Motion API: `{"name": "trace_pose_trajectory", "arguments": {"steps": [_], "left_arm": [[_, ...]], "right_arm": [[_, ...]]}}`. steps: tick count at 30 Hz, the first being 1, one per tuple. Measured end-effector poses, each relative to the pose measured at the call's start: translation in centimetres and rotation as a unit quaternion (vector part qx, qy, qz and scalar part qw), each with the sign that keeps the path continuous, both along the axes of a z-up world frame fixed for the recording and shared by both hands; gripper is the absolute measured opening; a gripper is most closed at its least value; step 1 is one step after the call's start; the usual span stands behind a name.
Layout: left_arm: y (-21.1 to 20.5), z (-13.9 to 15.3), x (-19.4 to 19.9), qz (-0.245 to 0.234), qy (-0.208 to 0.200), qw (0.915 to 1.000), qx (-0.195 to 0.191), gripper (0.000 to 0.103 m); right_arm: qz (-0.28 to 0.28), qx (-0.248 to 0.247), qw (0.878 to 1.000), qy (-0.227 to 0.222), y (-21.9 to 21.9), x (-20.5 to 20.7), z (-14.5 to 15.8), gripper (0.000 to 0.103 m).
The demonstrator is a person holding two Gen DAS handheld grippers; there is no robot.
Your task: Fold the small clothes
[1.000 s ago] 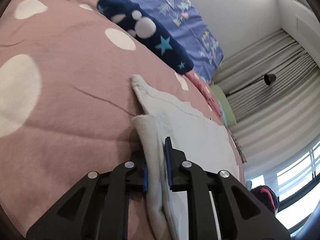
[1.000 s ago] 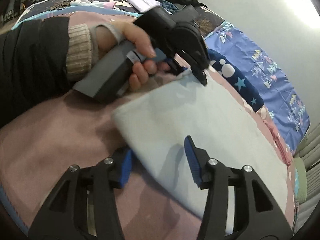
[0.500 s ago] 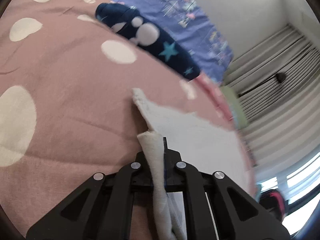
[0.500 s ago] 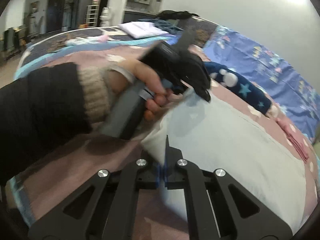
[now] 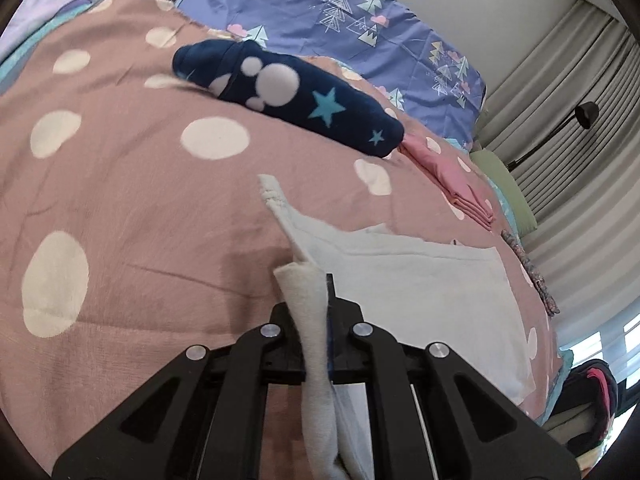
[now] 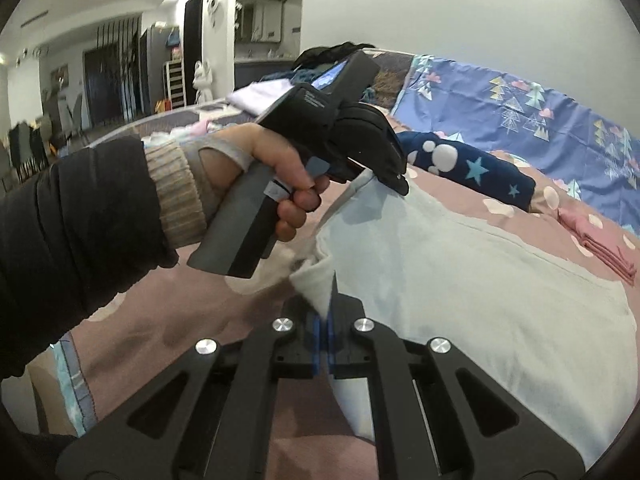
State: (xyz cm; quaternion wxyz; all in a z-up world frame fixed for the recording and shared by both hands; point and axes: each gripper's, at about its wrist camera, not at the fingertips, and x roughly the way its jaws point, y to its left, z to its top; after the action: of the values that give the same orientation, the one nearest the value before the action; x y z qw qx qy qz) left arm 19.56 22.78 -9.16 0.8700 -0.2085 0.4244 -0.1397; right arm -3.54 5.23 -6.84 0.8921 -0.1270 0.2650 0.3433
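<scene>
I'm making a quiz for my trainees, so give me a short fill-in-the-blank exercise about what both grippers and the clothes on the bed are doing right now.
1. The left gripper and right gripper are both shut on the pale ____ garment.
2. The bedspread is pink with white ____.
3. The folded navy garment carries light blue ____.
4. Right of the navy garment lies a folded ____ cloth.

Missing words: white; dots; stars; pink
</scene>
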Motion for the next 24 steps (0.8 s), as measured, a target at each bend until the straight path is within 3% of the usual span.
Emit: {"name": "trace_pose_trajectory", "arguments": {"steps": [7,14,24], "left_arm": [[-3.8,3.1,0.2,-0.006,-0.014,0.9994,0.029,0.006],[-10.5,6.3,0.5,-0.036,-0.040,0.9964,0.066,0.006],[-20.3,7.7,1.6,-0.067,-0.051,0.9903,0.111,0.006]], "right_arm": [[-0.012,0.050,0.999,0.009,-4.4,0.5,1.7,0.002],[-0.031,0.107,0.994,0.021,-10.3,1.1,3.1,0.002],[-0.076,0.186,0.978,0.052,-19.5,1.8,3.8,0.002]]}}
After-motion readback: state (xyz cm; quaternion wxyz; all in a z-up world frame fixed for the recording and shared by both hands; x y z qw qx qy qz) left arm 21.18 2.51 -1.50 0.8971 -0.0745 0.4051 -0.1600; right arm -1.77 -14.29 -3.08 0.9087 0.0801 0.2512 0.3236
